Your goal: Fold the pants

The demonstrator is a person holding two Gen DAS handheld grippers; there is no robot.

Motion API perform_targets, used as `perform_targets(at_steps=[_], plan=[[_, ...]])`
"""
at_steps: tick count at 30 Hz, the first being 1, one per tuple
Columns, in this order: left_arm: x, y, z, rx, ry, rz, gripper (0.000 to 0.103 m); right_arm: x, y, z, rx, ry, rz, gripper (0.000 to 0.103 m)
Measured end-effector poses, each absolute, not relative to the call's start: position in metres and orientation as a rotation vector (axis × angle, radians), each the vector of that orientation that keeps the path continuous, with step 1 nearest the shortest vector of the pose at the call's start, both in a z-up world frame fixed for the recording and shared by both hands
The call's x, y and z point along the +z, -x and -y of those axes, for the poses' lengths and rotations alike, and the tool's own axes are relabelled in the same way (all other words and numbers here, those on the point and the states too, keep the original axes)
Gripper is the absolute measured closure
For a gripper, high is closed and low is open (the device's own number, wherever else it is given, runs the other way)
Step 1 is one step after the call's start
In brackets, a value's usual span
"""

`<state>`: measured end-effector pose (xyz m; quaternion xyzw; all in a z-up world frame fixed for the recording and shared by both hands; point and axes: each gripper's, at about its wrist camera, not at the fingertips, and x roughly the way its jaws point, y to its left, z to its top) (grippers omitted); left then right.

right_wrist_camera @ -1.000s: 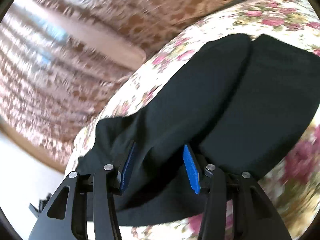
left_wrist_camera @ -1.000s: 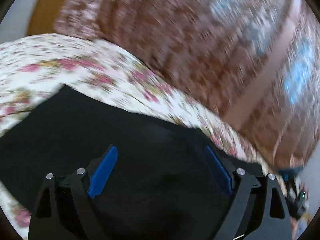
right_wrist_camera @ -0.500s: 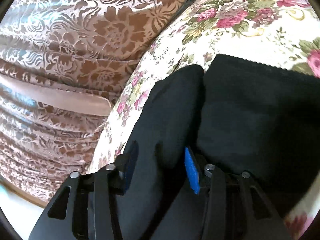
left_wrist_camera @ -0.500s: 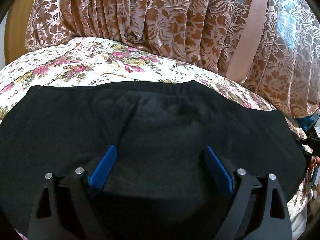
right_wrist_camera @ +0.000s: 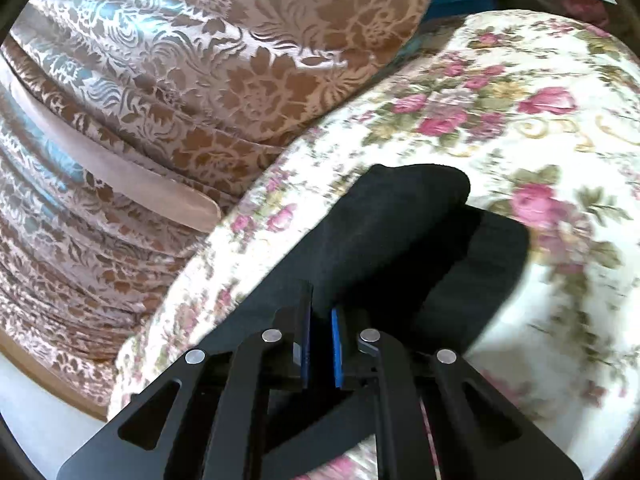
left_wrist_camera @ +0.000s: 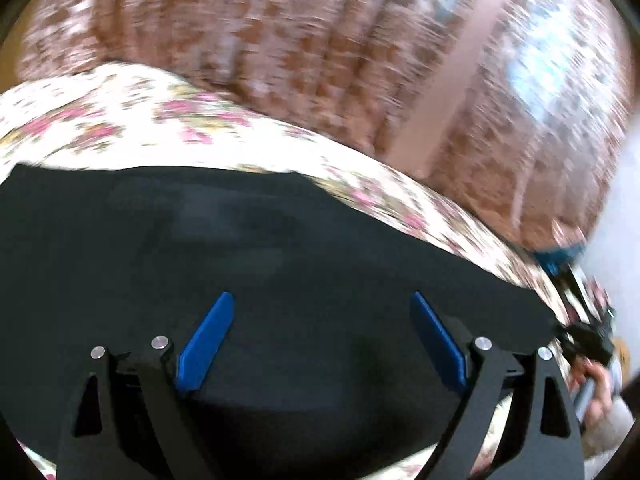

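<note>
2 tongs on the pants [left_wrist_camera: 280, 248]. Right tongs [right_wrist_camera: 320, 340] nearly closed, apparently pinching a black fold that runs ahead across the floral bed [right_wrist_camera: 520, 100]. Left tongs [left_wrist_camera: 320, 336] gape wide above flat cloth, gripping nothing; view blurred.

The black fabric pants [left_wrist_camera: 280, 264] are spread on the floral-printed bedspread [left_wrist_camera: 100, 128], across the near part of the left wrist view. Behind the bedspread, the brown patterned curtain [left_wrist_camera: 280, 40] is hung. Above the pants, the left gripper [left_wrist_camera: 320, 332] is held with its fingers set wide apart. In the right wrist view, a fold of the pants [right_wrist_camera: 384, 232] is pinched between the nearly closed fingers of the right gripper [right_wrist_camera: 320, 340], with the curtain [right_wrist_camera: 180, 80] to the left and the bedspread [right_wrist_camera: 500, 100] beyond and to the right.
</note>
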<state>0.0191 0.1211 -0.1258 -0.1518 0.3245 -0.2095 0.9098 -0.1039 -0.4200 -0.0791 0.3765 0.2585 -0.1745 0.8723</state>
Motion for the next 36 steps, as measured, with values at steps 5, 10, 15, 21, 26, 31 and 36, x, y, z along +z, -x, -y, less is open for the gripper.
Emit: perform_targets(at_steps=[5,10,15,21,26,31,36], plan=[[-0.11,-0.008,-0.057,-0.652,0.175,-0.699,0.011,-0.112,0.107,0.43,-0.384,-0.861,-0.588,0.096],[-0.105,0.003,0.006,-0.813,-0.029,-0.72,0.011,-0.121,0.104,0.429,-0.38,-0.875,-0.588,0.096],[-0.102,0.024,0.063,-0.938,-0.236,-0.702,0.011,-0.122,0.105,0.437,-0.329,-0.921,-0.611,0.095],[-0.108,0.031,0.112,-0.981,-0.359,-0.721,0.011,-0.126,0.107,0.437,-0.318,-0.955,-0.599,0.095],[-0.124,0.032,0.134,-0.961,-0.474,-0.72,0.028,-0.128,0.109,0.441,-0.306,-1.005,-0.6,0.095],[-0.127,0.03,0.147,-0.966,-0.48,-0.717,0.031,-0.129,0.11,0.444,-0.294,-1.034,-0.595,0.095],[-0.131,0.035,0.156,-0.949,-0.522,-0.664,0.057,-0.128,0.108,0.442,-0.303,-1.008,-0.601,0.095]])
